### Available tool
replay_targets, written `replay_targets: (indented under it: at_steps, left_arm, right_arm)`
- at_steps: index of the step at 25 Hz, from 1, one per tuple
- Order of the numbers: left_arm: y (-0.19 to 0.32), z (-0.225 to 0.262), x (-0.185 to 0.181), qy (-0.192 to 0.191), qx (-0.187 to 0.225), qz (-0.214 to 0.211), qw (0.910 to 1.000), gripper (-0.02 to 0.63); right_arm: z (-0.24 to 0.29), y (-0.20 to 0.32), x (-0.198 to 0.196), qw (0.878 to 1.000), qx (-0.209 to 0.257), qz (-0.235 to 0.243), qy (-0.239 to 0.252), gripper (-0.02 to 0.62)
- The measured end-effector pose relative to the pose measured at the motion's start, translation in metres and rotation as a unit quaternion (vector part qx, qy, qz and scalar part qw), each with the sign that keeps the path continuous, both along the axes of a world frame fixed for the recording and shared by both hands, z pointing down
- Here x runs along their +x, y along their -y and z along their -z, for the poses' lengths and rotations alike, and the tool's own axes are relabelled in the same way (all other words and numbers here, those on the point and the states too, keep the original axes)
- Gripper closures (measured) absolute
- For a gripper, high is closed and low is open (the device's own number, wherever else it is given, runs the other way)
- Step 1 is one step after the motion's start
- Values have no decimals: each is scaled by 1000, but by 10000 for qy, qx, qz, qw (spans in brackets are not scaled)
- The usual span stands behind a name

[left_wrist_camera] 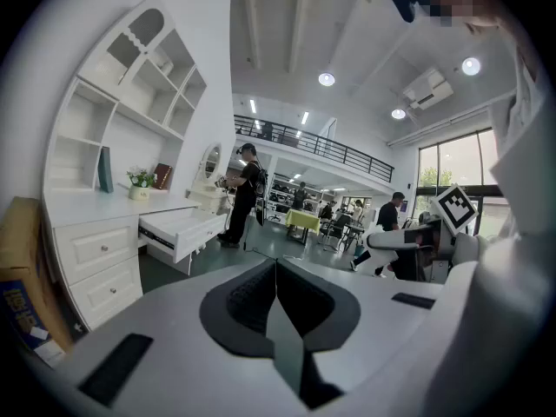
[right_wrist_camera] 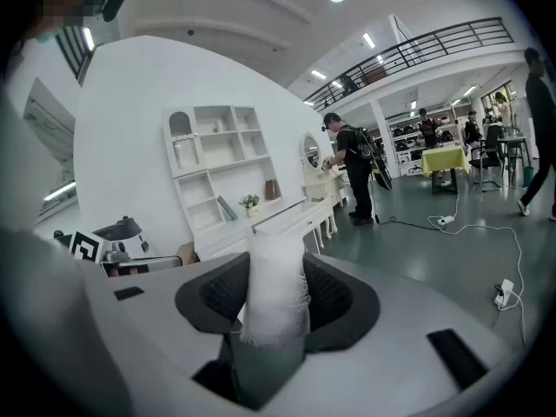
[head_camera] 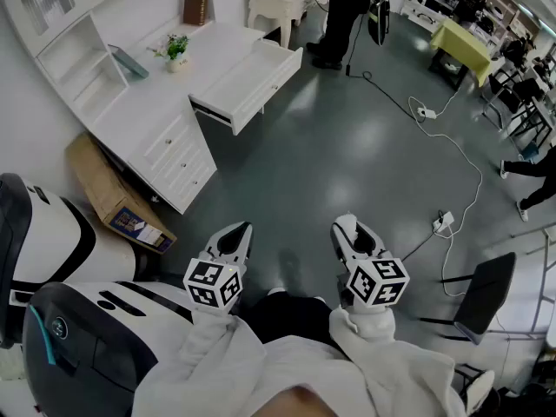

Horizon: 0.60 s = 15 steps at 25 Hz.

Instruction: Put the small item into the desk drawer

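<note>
A grey floor fills most of the head view, with a white desk and its shelf hutch along the upper left. The desk drawer stands pulled out over the floor, well apart from both grippers. A white rounded machine crowds the lower left, and a cardboard box leans beside the desk's base between the two. A person in black stands beyond the drawer, and a black chair sits at the right. A white cable snakes to a power strip, and a small potted plant stands on the desktop. The left gripper has its jaws pressed together, with nothing in them. The right gripper is clamped on the small item — a frayed white gauze piece standing upright between its pads.
</note>
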<state>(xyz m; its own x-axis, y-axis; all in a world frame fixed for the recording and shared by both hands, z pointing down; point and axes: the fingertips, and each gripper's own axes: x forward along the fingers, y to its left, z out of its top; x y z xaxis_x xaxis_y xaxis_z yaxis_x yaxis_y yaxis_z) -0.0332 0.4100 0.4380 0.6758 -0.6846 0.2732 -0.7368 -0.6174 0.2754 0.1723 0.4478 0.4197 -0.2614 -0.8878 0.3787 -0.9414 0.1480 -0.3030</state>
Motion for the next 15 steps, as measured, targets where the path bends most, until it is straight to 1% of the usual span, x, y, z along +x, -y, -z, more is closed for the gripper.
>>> replay_targets:
  at_steps: [3,9,15]
  left_arm:
    - [-3,3,1,10,14,18,10000,588]
    - [-11,1,0,38,-20,89,10000,588]
    - [-15,1,-10,63,-28,141,9999,588]
  right_arm:
    - [2,-2,-1,10000,-1,58,-15,402]
    - [-3,-7,-2,9998,-72,96,144,402]
    - [0,-4,-15,9997,-15,190,148,402]
